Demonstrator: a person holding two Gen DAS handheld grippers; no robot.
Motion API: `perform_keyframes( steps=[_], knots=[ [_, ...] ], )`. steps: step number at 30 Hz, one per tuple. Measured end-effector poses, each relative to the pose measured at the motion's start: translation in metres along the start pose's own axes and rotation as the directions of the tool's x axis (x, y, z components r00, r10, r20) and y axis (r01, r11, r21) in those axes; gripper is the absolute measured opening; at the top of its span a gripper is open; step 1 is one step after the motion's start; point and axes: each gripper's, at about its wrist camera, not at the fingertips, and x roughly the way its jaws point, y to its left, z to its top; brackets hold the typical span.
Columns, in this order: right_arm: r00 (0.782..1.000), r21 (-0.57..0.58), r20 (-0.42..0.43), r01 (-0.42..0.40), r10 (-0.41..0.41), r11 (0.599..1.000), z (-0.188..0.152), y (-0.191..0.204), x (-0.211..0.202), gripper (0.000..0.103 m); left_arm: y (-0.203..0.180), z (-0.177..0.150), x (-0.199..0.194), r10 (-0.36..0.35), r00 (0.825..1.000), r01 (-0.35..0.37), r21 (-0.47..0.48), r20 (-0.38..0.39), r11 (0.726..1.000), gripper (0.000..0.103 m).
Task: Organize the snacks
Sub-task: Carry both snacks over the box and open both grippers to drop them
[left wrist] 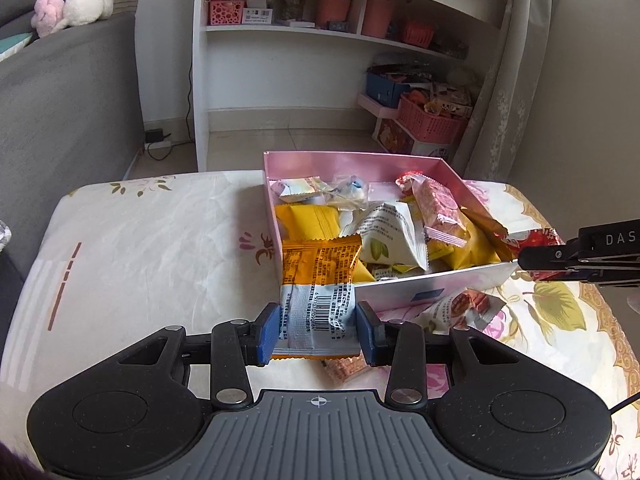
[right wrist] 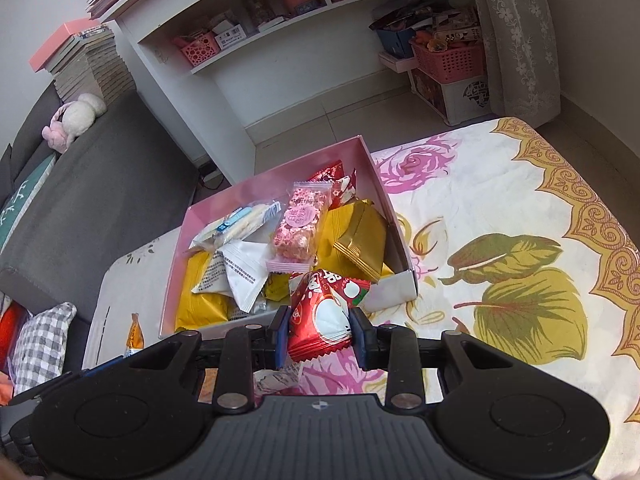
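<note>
L gripper clamped on orange/white pkt, R gripper pinching red pkt, both by my pink box

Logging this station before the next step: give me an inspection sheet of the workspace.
Surface: floral cloth over the table.
Job's things: pink box holding mixed snack packets; orange-and-white packet and red packet are each gripped.
Clutter: two loose snack packets on the cloth near the box, one by its front wall.
Grippers: left gripper shut on the orange-and-white packet; right gripper shut on the red packet, by the box's near corner.
Cables: black cord and adapter on the floor by the shelf.
Surroundings: white shelf unit, grey sofa with plush toy, pink basket, curtain.
</note>
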Motion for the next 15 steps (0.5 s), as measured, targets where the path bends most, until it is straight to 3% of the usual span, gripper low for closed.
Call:
perform_keyframes(
  steps=[6,15],
  knots=[
    [0.998,0.067,0.032,-0.048,0.046,0.997,0.007,0.005,0.009,0.023,-0.010,0.019,0.010,-0.024,1.000,0.025,-0.045,0.019,0.999,0.038],
    [0.992,0.176,0.112,-0.069,0.050,0.982,0.020,-0.011,0.018,0.024,-0.033,0.059,0.035,-0.054,0.998,0.053,0.002,0.031,0.999,0.038]
  ],
)
